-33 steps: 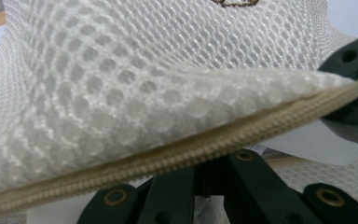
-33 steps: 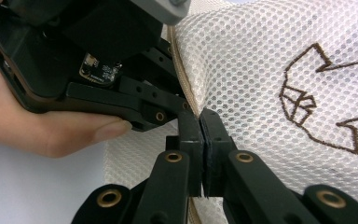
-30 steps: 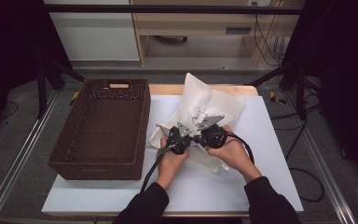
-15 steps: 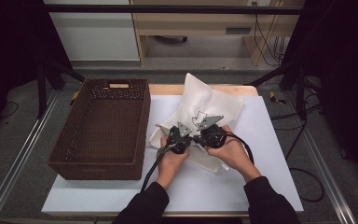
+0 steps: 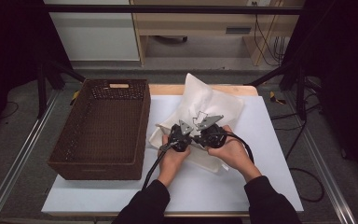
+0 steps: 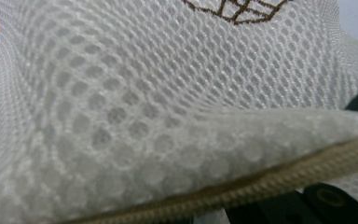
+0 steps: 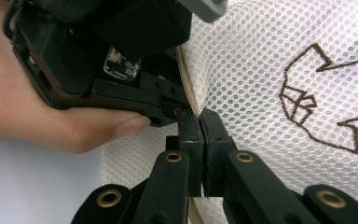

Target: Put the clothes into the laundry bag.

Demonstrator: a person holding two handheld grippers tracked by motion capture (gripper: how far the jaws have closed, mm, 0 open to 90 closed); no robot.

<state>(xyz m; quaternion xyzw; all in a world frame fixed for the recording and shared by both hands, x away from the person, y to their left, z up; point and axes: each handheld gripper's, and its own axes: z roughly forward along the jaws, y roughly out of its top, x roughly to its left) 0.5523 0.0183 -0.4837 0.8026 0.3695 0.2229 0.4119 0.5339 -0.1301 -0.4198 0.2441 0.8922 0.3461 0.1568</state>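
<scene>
A white mesh bag [image 5: 200, 100] with a brown stitched emblem [image 7: 307, 100] lies rumpled in the middle of the white tabletop [image 5: 265, 182]. Both hands meet over its near part. My right gripper [image 7: 201, 122] is shut, its jaws pinching the bag's beige zipper edge [image 7: 186, 74]. My left gripper [image 7: 179, 109] sits right beside it, tip against the same edge, and looks shut on the fabric. In the left gripper view the mesh [image 6: 168, 93] folds over the jaws and hides most of them, with the zipper [image 6: 242, 186] running across the bottom. From above, the left gripper [image 5: 189, 132] and right gripper [image 5: 199, 132] almost touch.
An empty dark brown wicker basket [image 5: 105, 126] stands at the left of the table, close to the bag. Black cables [image 5: 244, 144] trail from the grippers toward the near edge. Metal rails [image 5: 18, 163] run along both sides of the table.
</scene>
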